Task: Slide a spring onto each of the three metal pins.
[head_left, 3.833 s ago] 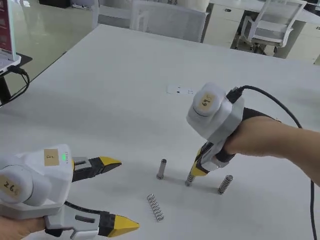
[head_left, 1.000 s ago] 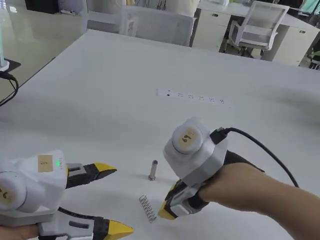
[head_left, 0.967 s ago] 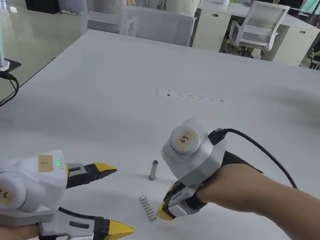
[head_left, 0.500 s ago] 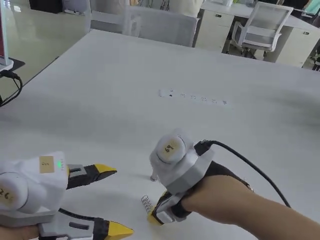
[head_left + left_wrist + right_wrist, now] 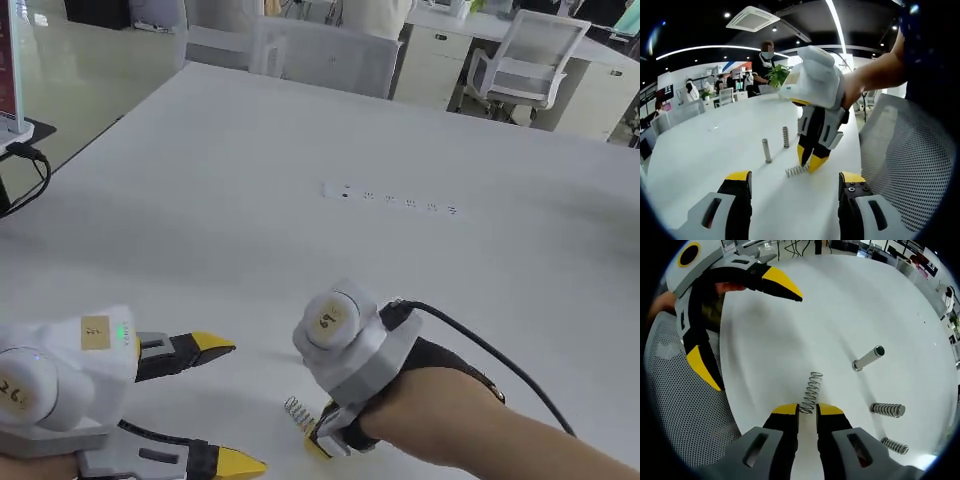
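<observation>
A loose spring lies flat on the white table. My right gripper points down at it, and in the right gripper view its narrow jaws pinch the near end of the spring. Beyond stand a bare metal pin and two pins wearing springs. The left gripper view shows the bare pin, one sprung pin and the right gripper over the spring. My left gripper hovers wide open and empty at the near left.
A power strip is set into the table farther back. The right gripper's black cable trails to the right. Mesh chairs stand at the far edge, and another mesh seat is close behind the grippers.
My right gripper has left the pins and come down-left to the loose spring, its jaws now at the spring's end. The left gripper has stayed put and open.
</observation>
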A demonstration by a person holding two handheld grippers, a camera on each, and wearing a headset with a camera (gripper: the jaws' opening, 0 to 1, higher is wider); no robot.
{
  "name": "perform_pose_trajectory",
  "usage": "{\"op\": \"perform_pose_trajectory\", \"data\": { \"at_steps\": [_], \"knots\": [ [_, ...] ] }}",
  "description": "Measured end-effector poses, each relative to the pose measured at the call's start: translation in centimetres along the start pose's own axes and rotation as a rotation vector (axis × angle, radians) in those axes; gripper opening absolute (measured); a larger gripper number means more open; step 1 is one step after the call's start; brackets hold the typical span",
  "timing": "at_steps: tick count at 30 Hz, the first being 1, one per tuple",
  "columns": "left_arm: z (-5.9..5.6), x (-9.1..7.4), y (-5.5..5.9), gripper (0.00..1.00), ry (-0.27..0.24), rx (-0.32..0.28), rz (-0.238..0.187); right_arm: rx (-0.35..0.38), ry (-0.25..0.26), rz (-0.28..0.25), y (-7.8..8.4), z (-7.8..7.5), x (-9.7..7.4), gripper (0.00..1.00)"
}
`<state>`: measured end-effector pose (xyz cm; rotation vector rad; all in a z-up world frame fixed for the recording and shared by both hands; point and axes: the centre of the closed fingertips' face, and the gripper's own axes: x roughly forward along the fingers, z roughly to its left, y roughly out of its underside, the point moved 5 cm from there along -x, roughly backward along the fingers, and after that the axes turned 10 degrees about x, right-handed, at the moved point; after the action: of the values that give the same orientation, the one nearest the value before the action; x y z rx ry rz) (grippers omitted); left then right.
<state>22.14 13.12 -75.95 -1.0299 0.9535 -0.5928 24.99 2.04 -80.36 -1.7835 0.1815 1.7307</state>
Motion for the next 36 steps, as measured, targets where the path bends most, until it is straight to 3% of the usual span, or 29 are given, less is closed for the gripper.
{"op": "perform_pose_trajectory", "data": {
  "at_steps": [8,15,17,20,26,36],
  "knots": [
    [-0.1,0.0,-0.1,0.66,0.006,0.006,0.004,-0.050,-0.004,0.004,0.0,-0.2,-0.2,0.09],
    [-0.4,0.3,0.0,0.64,0.019,0.016,0.015,-0.097,-0.036,-0.003,-0.1,0.3,-1.7,0.08],
    [-0.5,0.5,0.0,0.62,0.028,0.024,0.017,-0.145,-0.074,0.001,-0.2,0.9,-2.2,0.08],
    [-0.8,0.7,0.0,0.60,0.044,0.032,0.023,-0.161,-0.071,-0.005,-0.3,1.2,-3.0,0.08],
    [-1.3,1.1,-0.2,0.51,0.074,0.064,0.021,-0.188,-0.134,-0.001,-0.7,2.6,-4.6,0.08],
    [-2.3,1.3,-0.8,0.30,0.134,0.121,0.006,-0.276,-0.163,0.020,-1.1,3.8,-6.0,0.08]
  ]
}}
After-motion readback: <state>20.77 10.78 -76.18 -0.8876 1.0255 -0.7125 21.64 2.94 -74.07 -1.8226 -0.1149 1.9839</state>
